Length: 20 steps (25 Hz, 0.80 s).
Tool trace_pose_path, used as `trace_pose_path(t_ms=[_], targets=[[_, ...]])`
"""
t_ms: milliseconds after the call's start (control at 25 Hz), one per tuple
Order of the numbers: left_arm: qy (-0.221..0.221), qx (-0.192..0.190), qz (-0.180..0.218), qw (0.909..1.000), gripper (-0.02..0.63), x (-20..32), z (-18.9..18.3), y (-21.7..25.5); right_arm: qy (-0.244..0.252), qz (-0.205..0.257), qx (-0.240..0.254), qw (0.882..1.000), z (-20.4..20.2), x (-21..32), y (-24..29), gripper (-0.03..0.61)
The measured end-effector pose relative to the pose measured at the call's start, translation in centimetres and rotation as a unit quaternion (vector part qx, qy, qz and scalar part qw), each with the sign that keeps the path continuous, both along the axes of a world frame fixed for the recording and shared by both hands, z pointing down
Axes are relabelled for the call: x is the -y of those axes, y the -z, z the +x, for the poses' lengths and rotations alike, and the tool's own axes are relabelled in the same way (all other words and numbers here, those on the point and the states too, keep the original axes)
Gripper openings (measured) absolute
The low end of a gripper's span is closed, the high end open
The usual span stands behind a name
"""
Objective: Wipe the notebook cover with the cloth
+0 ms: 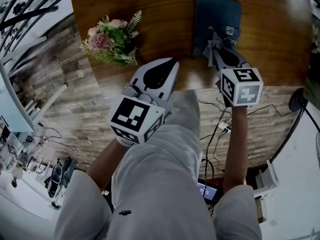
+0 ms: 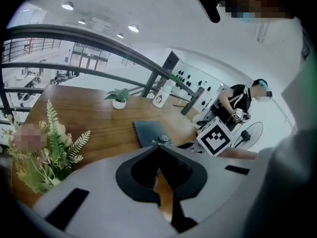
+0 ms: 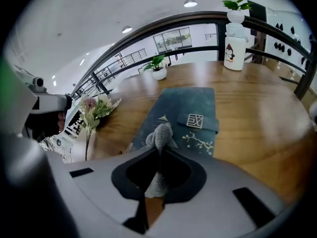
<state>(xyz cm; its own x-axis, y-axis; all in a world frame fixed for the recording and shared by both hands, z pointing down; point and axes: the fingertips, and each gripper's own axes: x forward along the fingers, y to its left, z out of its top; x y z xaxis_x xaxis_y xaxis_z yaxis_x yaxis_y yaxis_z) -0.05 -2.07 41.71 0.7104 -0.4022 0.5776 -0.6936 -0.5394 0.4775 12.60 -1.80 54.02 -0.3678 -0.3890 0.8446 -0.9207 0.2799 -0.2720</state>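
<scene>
A dark blue notebook [image 1: 217, 15] with a clasp lies flat on the round wooden table [image 1: 165, 9], at its far right. My right gripper [image 1: 216, 51] hovers over the notebook's near edge, shut on a grey cloth [image 1: 209, 45]. In the right gripper view the cloth [image 3: 159, 137] sticks out past the jaw tips and rests on the notebook [image 3: 193, 110]. My left gripper [image 1: 173, 62] is at the table's near edge, left of the notebook, shut with nothing held. In the left gripper view the notebook [image 2: 148, 131] lies ahead, beyond the left gripper [image 2: 159, 144].
A bunch of artificial flowers [image 1: 112, 39] lies on the table's left part. A small potted plant [image 3: 158, 69] and a white bottle [image 3: 235, 46] stand at the far rim, by a dark railing. Cables [image 1: 215, 119] run over the floor below. A person [image 2: 242, 100] stands beyond the table.
</scene>
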Motion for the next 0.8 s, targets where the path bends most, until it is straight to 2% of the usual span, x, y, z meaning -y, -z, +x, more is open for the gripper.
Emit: trace_pose_path(t_ms=[480, 800], targets=[[-0.016, 0.002, -0.001, 0.9999, 0.018, -0.2, 2.1, 0.0, -0.038, -0.002, -0.018, 0.999, 4.6, -0.8, 0.1, 0.031], [-0.027, 0.003, 0.0, 0.9996, 0.02, -0.5, 3.2, -0.1, -0.058, 0.001, -0.053, 0.997, 7.3, -1.3, -0.1, 0.031]])
